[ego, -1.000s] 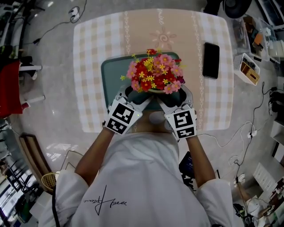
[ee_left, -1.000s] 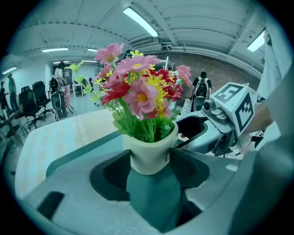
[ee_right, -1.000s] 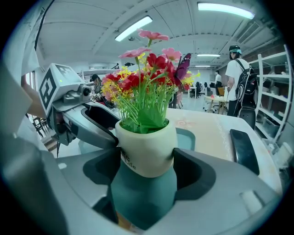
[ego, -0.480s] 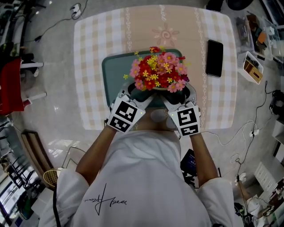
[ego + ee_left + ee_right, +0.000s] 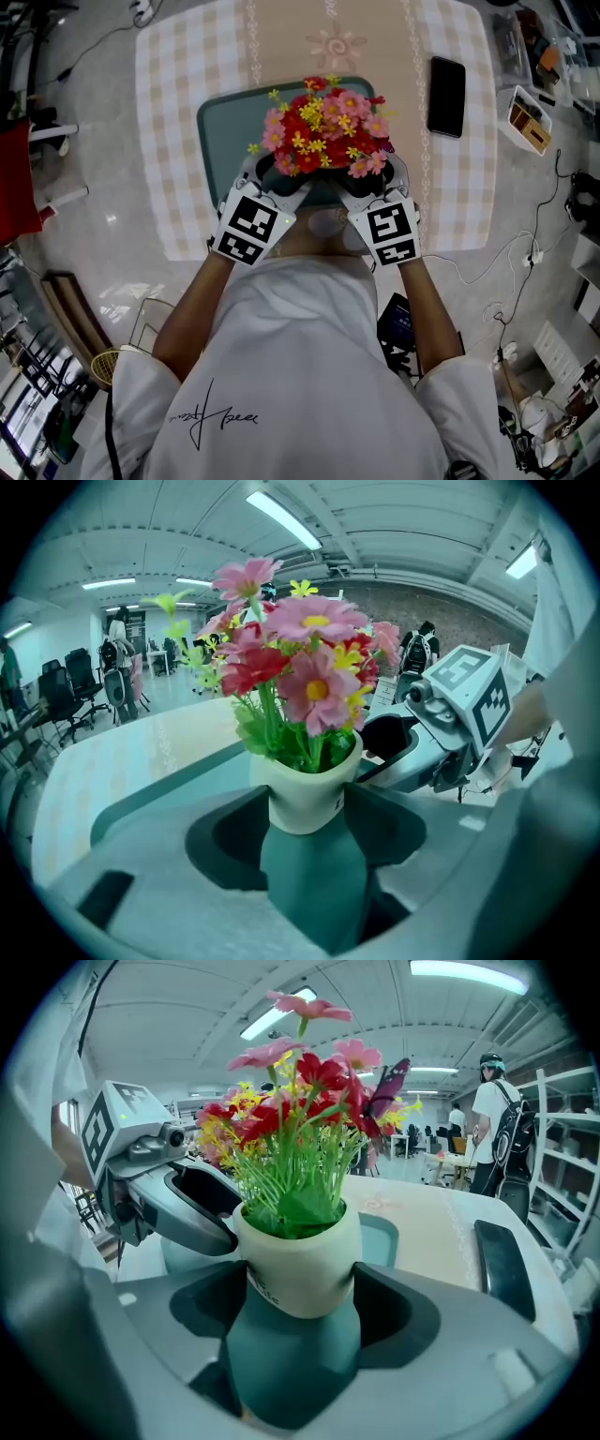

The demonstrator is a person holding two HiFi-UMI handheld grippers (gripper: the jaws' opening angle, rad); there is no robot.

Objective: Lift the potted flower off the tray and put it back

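Observation:
The potted flower, a cream pot (image 5: 305, 789) with red, pink and yellow blooms (image 5: 323, 127), stands over the near part of the teal tray (image 5: 220, 122). My left gripper (image 5: 309, 806) has its jaws on both sides of the pot; they have just been closing with the pot between them. From the other side my right gripper (image 5: 300, 1283) clamps the same pot (image 5: 300, 1265). In the head view both grippers, left (image 5: 281, 183) and right (image 5: 361, 186), meet under the blooms, which hide the pot. Whether the pot's base rests on the tray I cannot tell.
The tray lies on a checked tablecloth (image 5: 183, 75). A black phone (image 5: 445, 96) lies on the table to the right of the tray. A small box (image 5: 527, 119) sits beyond the table's right edge. Cables run across the floor.
The head view has shifted slightly, so table and tray sit a little further left. The grippers and the pot keep their place over the tray's near part.

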